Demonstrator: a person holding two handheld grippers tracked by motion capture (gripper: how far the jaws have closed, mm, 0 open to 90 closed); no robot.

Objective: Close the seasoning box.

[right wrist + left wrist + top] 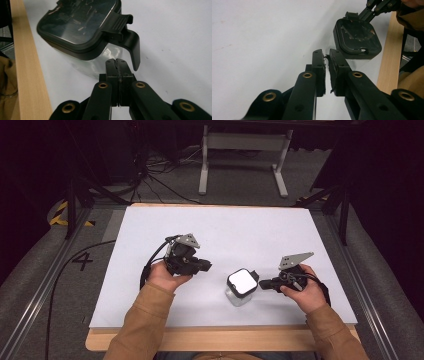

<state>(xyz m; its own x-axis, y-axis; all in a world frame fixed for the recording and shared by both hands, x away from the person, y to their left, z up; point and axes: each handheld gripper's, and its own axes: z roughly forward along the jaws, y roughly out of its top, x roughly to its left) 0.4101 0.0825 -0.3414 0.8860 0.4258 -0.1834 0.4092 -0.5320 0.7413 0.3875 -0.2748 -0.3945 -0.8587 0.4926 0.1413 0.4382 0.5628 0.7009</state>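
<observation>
Up close, the right gripper (117, 62) has its jaws pressed together on nothing, tips just beside the clear container (241, 287) under its raised lid clip (130, 43). The left gripper (327, 56) is slightly parted and empty. That container stands near the table's (210, 220) front edge.
</observation>
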